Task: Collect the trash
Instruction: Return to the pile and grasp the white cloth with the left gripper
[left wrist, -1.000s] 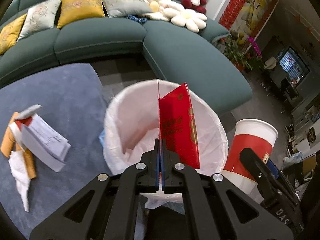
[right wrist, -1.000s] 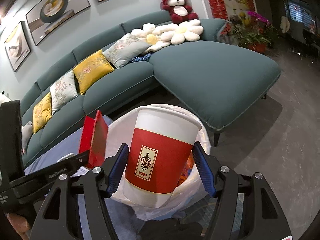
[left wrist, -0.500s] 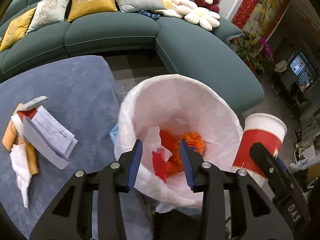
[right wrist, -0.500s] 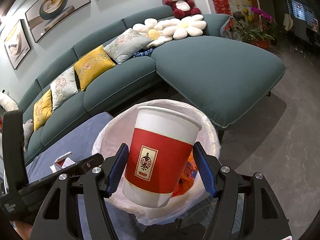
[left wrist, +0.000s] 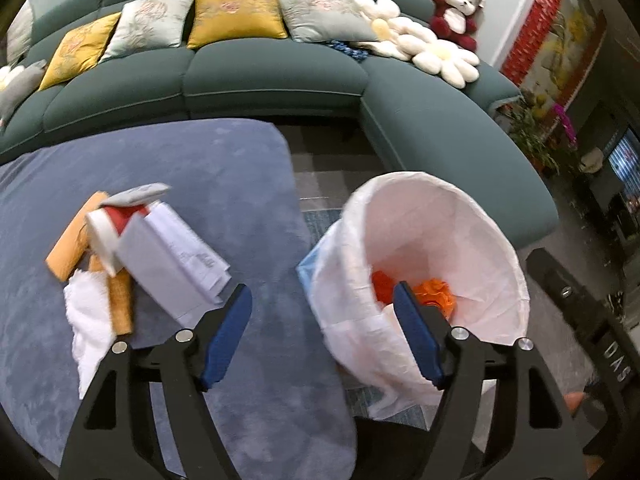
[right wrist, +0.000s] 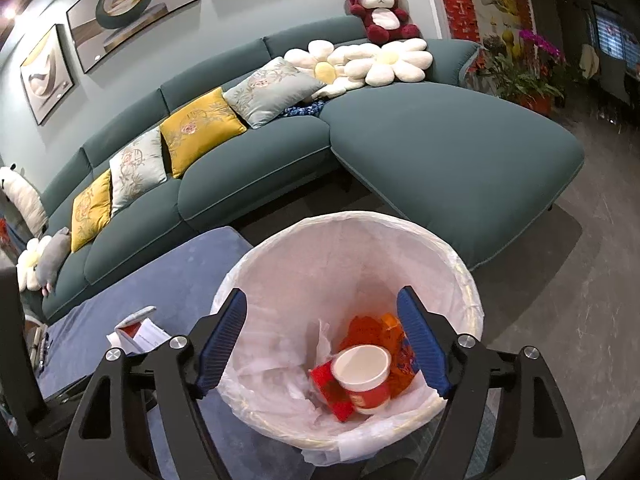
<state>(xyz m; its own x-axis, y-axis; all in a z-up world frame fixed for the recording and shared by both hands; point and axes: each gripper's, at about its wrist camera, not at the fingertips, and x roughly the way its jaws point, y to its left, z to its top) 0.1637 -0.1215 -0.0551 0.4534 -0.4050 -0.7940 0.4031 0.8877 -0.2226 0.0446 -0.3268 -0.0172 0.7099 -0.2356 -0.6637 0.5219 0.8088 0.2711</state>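
Observation:
A bin lined with a white bag [right wrist: 448, 248] [left wrist: 460, 208] stands by the rug. Inside lie a red-and-white paper cup [right wrist: 366, 376], a red packet [right wrist: 332, 390] and orange wrappers [right wrist: 376, 326]. My right gripper [right wrist: 322, 336] is open and empty above the bin's mouth. My left gripper [left wrist: 322, 330] is open and empty, between the bin and a trash pile on the rug: a grey-white paper box [left wrist: 168, 264], a red-and-white cup [left wrist: 110, 228], orange cardboard strips [left wrist: 74, 236] and a white tissue [left wrist: 90, 328].
A blue-grey rug [left wrist: 180, 172] covers the floor on the left. A teal corner sofa [right wrist: 440, 148] with cushions, flower pillows and a teddy bear [right wrist: 378, 10] curves behind. Potted flowers [right wrist: 528, 68] stand at the right. The right gripper's body [left wrist: 592, 328] shows at the left view's right edge.
My left gripper opened and dropped the red packet into the bin, then swung left toward the pile. My right gripper opened and dropped the cup into the bin.

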